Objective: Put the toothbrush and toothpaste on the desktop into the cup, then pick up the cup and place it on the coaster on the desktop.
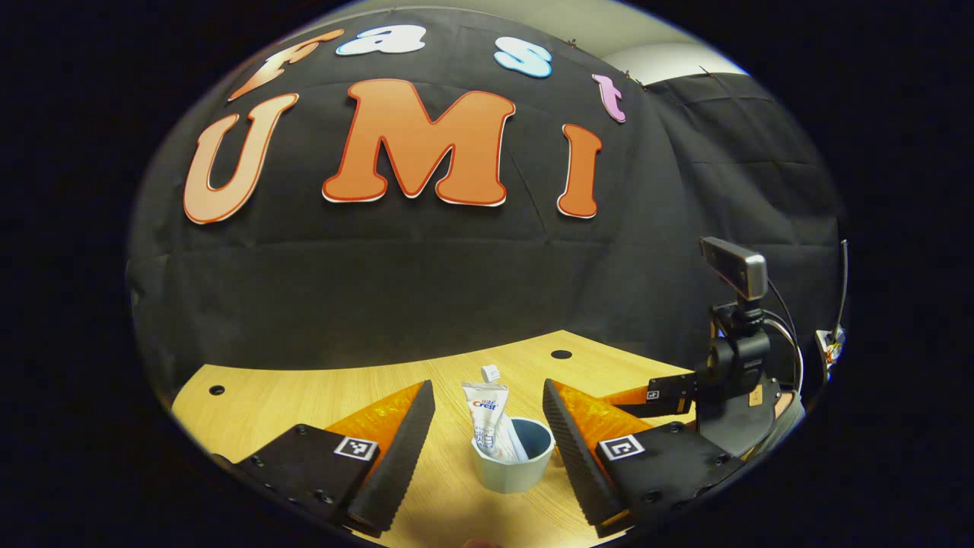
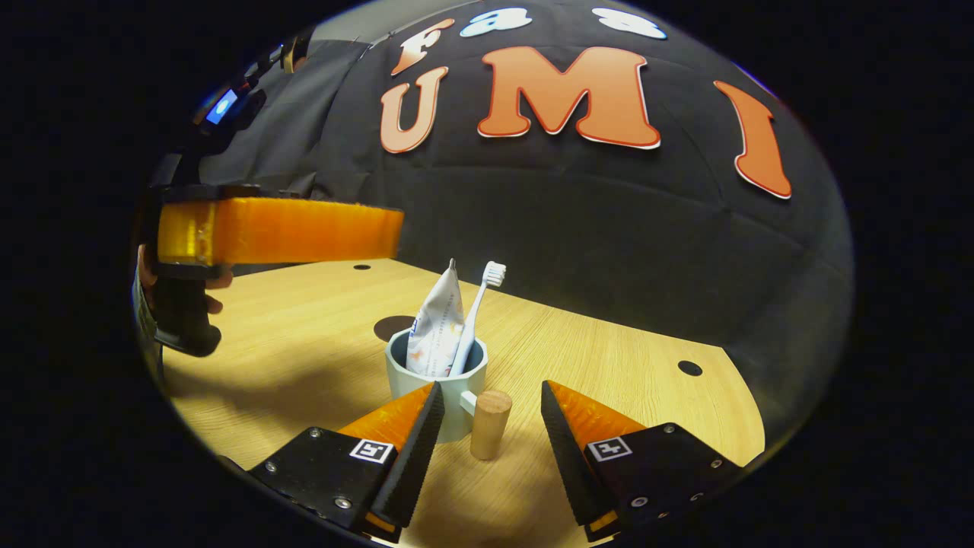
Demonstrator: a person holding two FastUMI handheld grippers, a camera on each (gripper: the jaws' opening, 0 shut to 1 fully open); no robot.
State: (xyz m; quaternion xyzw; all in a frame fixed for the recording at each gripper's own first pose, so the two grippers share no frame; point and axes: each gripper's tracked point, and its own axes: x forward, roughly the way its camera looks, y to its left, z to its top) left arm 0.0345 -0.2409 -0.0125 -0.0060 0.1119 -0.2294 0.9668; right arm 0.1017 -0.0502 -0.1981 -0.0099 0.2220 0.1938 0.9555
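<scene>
The lower parts of the toothpaste [image 2: 439,327] and toothbrush [image 2: 473,313] are concealed inside the cup [image 2: 435,388]. The coaster [image 2: 394,326] is partly hidden behind the cup. In the left gripper view, the toothbrush [image 1: 491,374] is masked by the toothpaste [image 1: 485,418], apart from its head.

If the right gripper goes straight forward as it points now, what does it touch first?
Probably the cup's wooden handle, standing between the open right gripper's fingers, then the cup; depth is uncertain.
</scene>
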